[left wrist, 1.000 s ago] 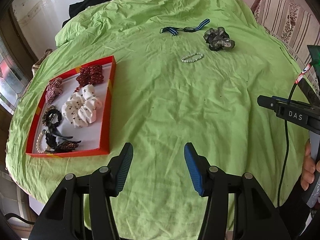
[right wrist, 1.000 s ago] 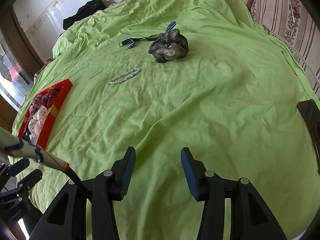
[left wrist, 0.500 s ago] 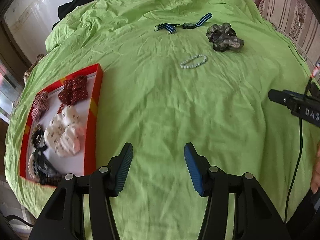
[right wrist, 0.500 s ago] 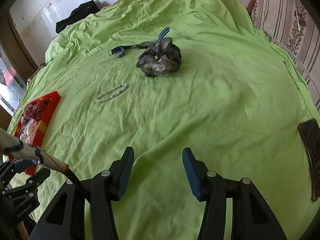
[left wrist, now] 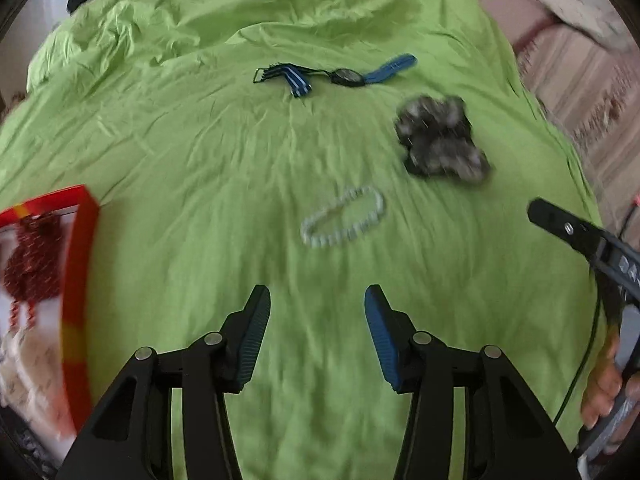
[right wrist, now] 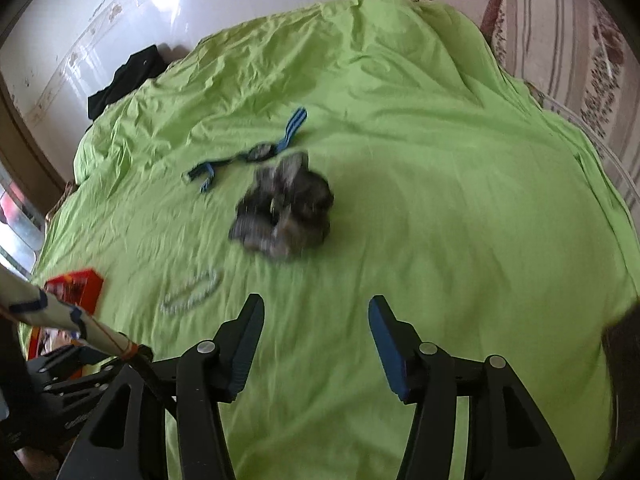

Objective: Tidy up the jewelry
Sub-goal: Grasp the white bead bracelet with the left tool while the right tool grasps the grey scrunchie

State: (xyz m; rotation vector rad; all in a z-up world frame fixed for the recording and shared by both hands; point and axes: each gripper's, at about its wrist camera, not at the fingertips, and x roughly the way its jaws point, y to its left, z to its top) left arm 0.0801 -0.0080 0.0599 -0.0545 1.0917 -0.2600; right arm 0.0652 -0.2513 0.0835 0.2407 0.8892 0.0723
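Note:
A pale bead bracelet lies on the green sheet just beyond my left gripper. That gripper's jaws are closing with nothing between them. A grey-black scrunchie sits farther right, straight ahead of my right gripper, whose jaws are opening and hold nothing. A blue-strapped watch lies at the back. The red tray, with a dark red scrunchie in it, is at the left edge.
The green sheet covers the whole surface. A dark cloth lies at its far left edge by the wall. A striped sofa stands to the right. A hand holds the right gripper's handle at the left wrist view's right edge.
Both grippers have moved forward over the sheet: the bracelet and scrunchie are nearer, and the tray has slid to the left edge. The right jaws have widened, the left ones narrowed a little.

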